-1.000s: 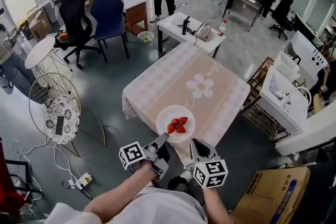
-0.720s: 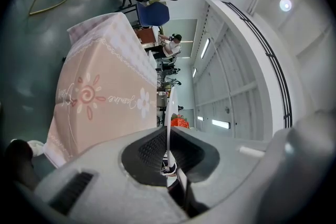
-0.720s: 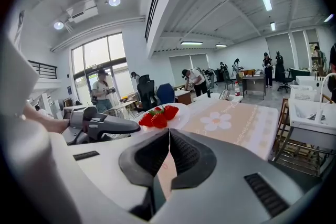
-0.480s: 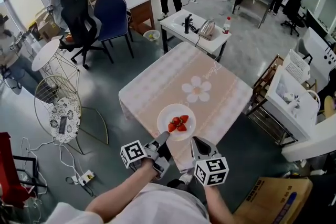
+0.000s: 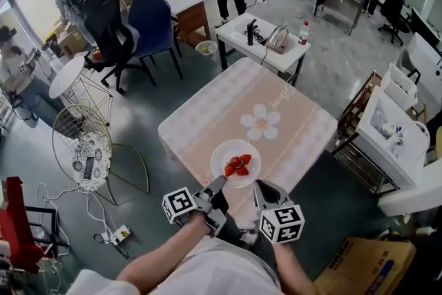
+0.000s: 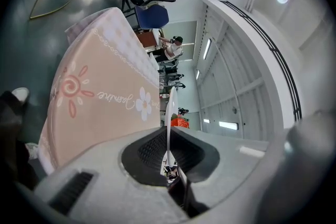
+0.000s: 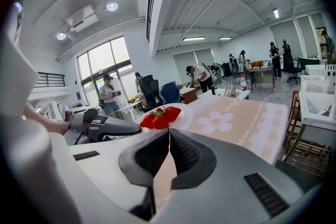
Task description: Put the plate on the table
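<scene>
A white plate [image 5: 235,162] with red strawberries [image 5: 237,166] is held level over the near corner of the table [image 5: 228,114], which wears a pink cloth with a flower print. My left gripper [image 5: 219,180] is shut on the plate's near-left rim, and my right gripper [image 5: 257,184] is shut on its near-right rim. In the left gripper view the plate [image 6: 169,107] shows edge-on between the shut jaws of the gripper [image 6: 168,136]. In the right gripper view the strawberries [image 7: 160,118] sit just past the shut gripper [image 7: 169,139], with the table [image 7: 247,113] beyond.
A white side table [image 5: 266,38] with a kettle and a bottle stands behind the table. Office chairs [image 5: 148,21] and a wire chair [image 5: 83,141] are on the left. A white rack [image 5: 387,128] stands right, a cardboard box [image 5: 359,266] near right. People work further back.
Both grippers keep their hold on the plate. The whole view has shifted a little, and the plate sits slightly further in over the table's near corner.
</scene>
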`<state>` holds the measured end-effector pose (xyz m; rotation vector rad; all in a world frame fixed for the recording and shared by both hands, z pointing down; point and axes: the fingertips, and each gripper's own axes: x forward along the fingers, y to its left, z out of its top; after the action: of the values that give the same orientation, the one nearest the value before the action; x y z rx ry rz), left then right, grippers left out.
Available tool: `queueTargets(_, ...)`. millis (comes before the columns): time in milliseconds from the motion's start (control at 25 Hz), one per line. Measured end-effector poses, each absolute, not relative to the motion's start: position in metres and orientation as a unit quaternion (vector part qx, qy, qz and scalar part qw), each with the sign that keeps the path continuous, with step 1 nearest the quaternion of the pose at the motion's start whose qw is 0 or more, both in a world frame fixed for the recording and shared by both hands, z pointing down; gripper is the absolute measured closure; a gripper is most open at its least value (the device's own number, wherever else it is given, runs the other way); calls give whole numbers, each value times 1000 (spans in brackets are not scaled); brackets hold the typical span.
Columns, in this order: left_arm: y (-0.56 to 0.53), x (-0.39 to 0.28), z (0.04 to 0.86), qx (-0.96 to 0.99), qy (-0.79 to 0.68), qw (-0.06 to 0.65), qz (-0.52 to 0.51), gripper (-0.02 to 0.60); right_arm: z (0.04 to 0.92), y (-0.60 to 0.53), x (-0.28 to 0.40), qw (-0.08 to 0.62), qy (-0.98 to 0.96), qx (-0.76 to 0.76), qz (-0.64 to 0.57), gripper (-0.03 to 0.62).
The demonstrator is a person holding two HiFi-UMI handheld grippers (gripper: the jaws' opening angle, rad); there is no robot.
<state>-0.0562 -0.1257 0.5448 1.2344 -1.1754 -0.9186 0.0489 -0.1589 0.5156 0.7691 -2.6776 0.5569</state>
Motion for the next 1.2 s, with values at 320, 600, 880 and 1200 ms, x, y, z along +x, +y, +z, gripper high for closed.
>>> queueTargets(320, -164, -82, 562, 538, -477, 589, -369, 565, 527, -187, 24, 169, -919, 296, 199, 589)
queueTargets(600, -207, -102, 577, 551, -449, 612, -346, 565, 533, -215, 0, 182, -906, 323, 202, 589)
queueTargets(880, -240, -111, 594, 566, -421, 637, -310, 565, 540, -240, -15, 196, -891, 354, 206, 589)
queueTargets(1200, -261, -119, 626, 591, -384, 666, -246, 565, 554, -258, -27, 203, -866, 401, 220, 589)
